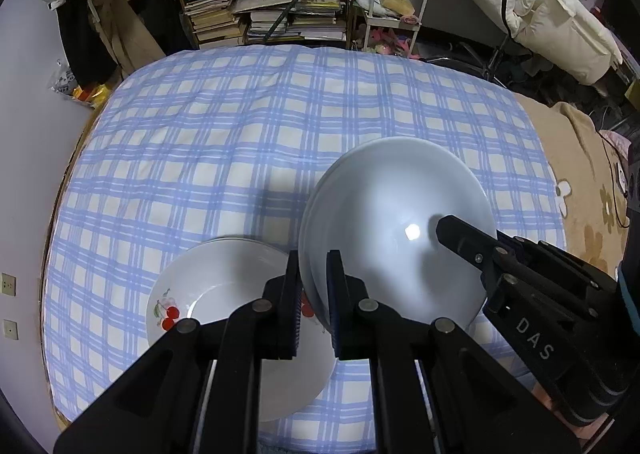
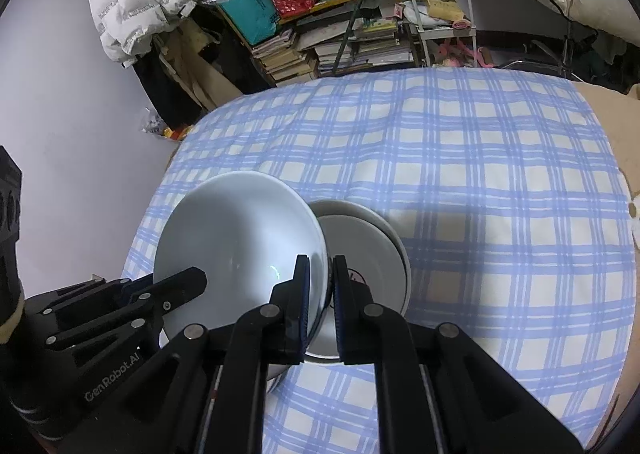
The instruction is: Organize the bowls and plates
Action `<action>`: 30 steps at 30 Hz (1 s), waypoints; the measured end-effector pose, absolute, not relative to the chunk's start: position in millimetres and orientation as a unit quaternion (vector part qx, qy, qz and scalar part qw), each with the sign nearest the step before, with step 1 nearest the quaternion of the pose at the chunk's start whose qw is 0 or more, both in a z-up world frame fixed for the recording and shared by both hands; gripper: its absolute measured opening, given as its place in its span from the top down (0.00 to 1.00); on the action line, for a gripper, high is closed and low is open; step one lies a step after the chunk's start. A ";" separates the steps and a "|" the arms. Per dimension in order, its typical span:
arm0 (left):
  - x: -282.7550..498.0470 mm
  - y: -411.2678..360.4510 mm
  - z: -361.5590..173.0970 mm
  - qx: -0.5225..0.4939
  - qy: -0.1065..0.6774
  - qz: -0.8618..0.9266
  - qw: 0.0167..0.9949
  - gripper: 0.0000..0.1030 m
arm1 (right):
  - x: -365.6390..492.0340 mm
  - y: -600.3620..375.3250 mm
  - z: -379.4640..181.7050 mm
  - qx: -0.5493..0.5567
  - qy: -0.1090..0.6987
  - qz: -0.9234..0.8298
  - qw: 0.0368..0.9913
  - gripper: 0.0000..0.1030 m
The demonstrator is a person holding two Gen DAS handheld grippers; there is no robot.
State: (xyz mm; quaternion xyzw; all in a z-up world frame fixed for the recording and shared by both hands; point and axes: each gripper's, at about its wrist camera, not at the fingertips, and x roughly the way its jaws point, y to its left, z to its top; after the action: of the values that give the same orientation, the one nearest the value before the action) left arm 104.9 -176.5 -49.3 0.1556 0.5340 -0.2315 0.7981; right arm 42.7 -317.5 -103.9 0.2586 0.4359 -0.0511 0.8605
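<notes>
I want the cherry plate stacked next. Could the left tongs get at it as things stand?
Probably not yet. The left tongs are shut on the rim of the white bowl, which the right tongs also grip. The cherry plate lies uncovered right below, so once freed, yes.

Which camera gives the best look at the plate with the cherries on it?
The left wrist view. The cherry plate lies there on the checked cloth, cherries plain on its rim, partly behind the left gripper. The right wrist view shows no cherry print at all.
</notes>
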 end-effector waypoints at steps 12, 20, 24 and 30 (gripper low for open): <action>105.6 -188.5 -67.3 0.164 0.541 -0.229 0.792 0.90 | 45.8 -326.2 -122.8 0.266 0.457 -0.069 0.846 0.88; 110.1 -193.0 -76.0 0.161 0.550 -0.229 0.787 0.90 | 46.2 -332.0 -135.8 0.283 0.469 -0.075 0.833 0.88; 111.8 -194.7 -79.4 0.162 0.552 -0.229 0.785 0.90 | 46.3 -334.7 -143.5 0.297 0.476 -0.077 0.824 0.88; 113.0 -198.4 -84.3 0.167 0.556 -0.229 0.782 0.90 | 47.4 -336.5 -148.5 0.298 0.482 -0.082 0.820 0.88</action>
State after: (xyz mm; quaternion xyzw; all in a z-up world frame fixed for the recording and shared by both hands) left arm 113.0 -198.4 -84.3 0.1672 0.5557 -0.2289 0.7815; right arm 47.4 -336.5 -148.5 0.2975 0.4822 -0.0821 0.8199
